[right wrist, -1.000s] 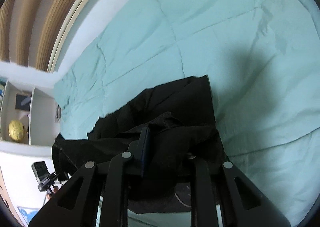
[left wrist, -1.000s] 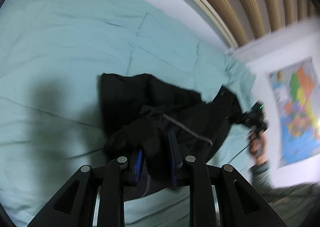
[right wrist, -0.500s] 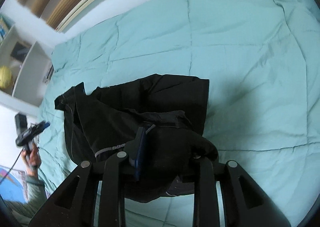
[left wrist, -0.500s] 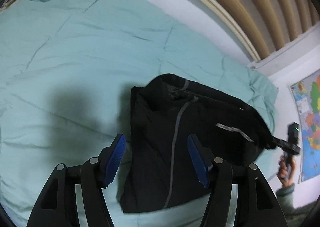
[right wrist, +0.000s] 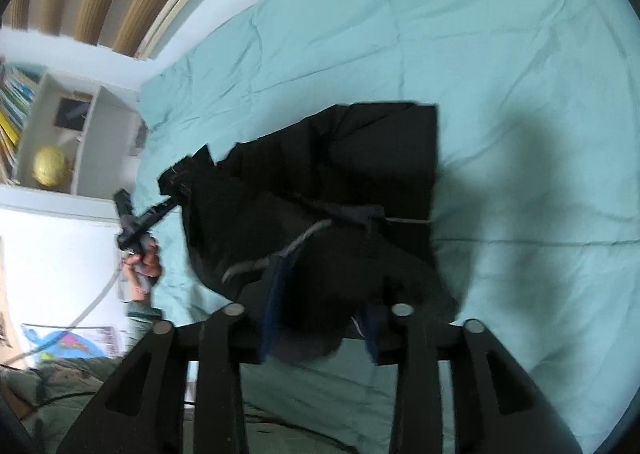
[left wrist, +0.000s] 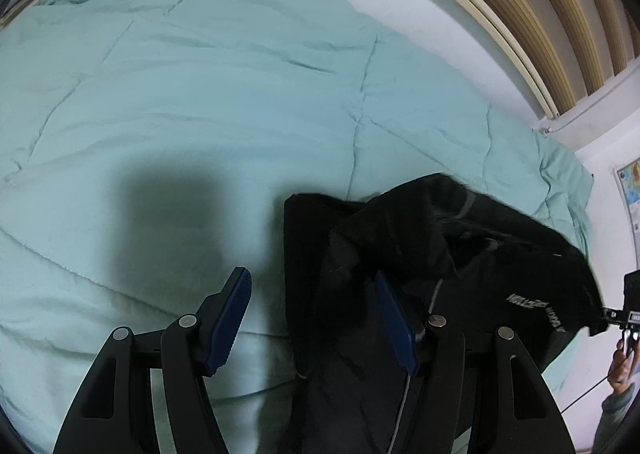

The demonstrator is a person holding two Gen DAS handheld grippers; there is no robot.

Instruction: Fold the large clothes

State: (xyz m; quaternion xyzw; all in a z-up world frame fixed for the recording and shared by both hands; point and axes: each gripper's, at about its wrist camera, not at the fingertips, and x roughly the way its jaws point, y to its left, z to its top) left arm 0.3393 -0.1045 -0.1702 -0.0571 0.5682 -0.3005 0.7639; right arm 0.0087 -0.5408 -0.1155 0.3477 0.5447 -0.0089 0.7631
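Note:
A large black garment (left wrist: pixel 400 254) with a grey zip line lies partly folded on the teal quilt (left wrist: pixel 200 93). My left gripper (left wrist: pixel 314 322) hangs open just over the garment's left edge; its blue pads touch nothing. In the right wrist view the garment (right wrist: pixel 360 173) runs up into my right gripper (right wrist: pixel 324 318). That gripper's jaws are opening, and a bunch of black fabric still fills the gap between the pads. The left wrist view shows the garment's right end raised toward the right gripper (left wrist: pixel 624 314).
The teal quilt (right wrist: pixel 520 53) covers the bed on all sides of the garment. A slatted wooden headboard (left wrist: pixel 560 13) runs along the far wall. At the bedside stand a white shelf (right wrist: pixel 60 141) holding a yellow ball (right wrist: pixel 50 169), and a wall map (left wrist: pixel 630 193).
My left gripper has opened, let go of the black fabric and sunk toward the bed. The right gripper's pads have drawn apart, with cloth still bunched between them. The garment now lies flatter.

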